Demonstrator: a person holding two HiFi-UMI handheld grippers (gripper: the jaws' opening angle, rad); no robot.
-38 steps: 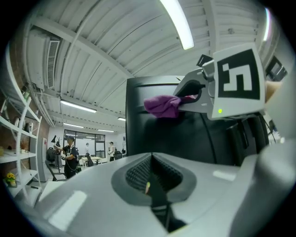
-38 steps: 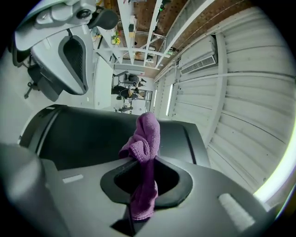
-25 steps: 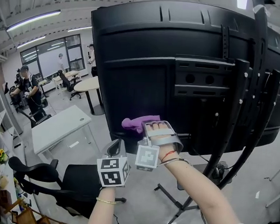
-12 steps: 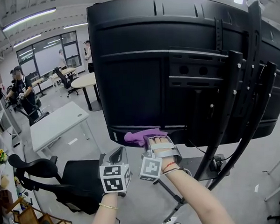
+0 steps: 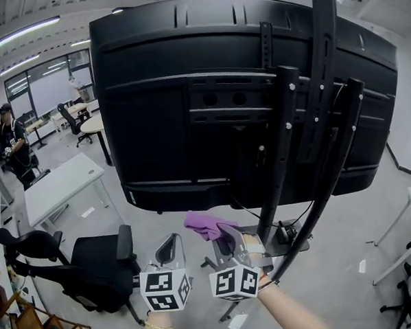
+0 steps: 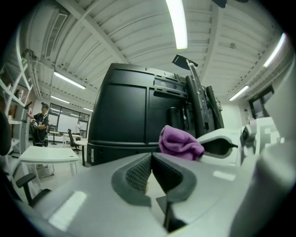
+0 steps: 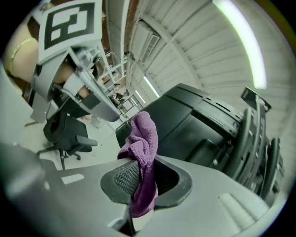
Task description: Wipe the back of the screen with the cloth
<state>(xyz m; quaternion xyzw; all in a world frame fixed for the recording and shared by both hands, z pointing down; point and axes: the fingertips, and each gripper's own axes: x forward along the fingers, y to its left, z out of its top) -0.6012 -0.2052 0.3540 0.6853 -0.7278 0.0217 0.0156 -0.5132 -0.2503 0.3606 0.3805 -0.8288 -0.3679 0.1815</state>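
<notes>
The big black back of the screen [image 5: 195, 105] hangs on a dark stand and fills the upper head view; it also shows in the left gripper view [image 6: 125, 115] and the right gripper view [image 7: 185, 120]. A purple cloth [image 5: 206, 226] is pinched in my right gripper [image 5: 223, 238], which is shut on it below the screen's lower edge, apart from the panel. The cloth [image 7: 142, 152] stands up out of the jaws. My left gripper [image 5: 172, 246] is shut and holds nothing; the cloth [image 6: 179, 143] shows beyond it.
The stand's black uprights [image 5: 282, 150] run down in front of the screen's right half to a base with cables [image 5: 284, 235]. A black office chair [image 5: 97, 265] and a white desk [image 5: 56, 187] stand at lower left. People are far off at the left.
The right gripper with the cloth has come down off the screen's lower edge and away from it. The view has pulled back, so the whole screen shows. The left gripper stayed low.
</notes>
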